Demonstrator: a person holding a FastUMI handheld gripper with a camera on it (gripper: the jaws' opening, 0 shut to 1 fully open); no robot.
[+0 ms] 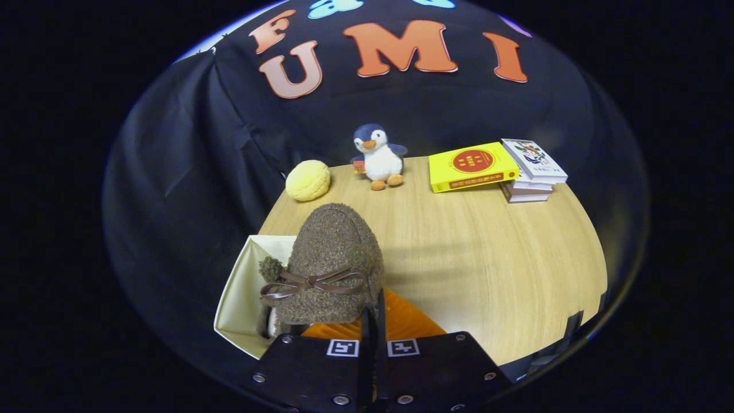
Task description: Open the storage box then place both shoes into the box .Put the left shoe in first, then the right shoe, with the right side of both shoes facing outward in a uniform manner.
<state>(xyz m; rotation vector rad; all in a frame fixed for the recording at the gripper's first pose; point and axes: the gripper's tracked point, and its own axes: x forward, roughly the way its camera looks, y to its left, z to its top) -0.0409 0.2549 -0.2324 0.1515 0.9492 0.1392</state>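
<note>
So from my remote seat, the gripper has its two fingers clamped together with pretty much no gap showing, and they look pinched on the rear edge of a fuzzy brown slipper-style shoe with a thin brown leather bow. I can't actually see the contact spot clearly, since the shoe's heel end sits right at the fingertips, but the shoe hangs there with its toe pointing away from me, so I'm calling it grasped.

The shoe sits above a cream-coloured open storage box, off to the left of the fingers, with its pale inner wall showing. There's a small fuzzy brown bit peeking out beside the bow, inside the box; can't tell what it is. Just under the shoe, right of the box, is a ribbed orange panel.

All of that is on a light wooden table. Well beyond the fingers: a round yellow bun-shaped plush, a blue and white penguin plush toy, and a thick yellow book with a red circle leaning against a small stack of books.
</note>
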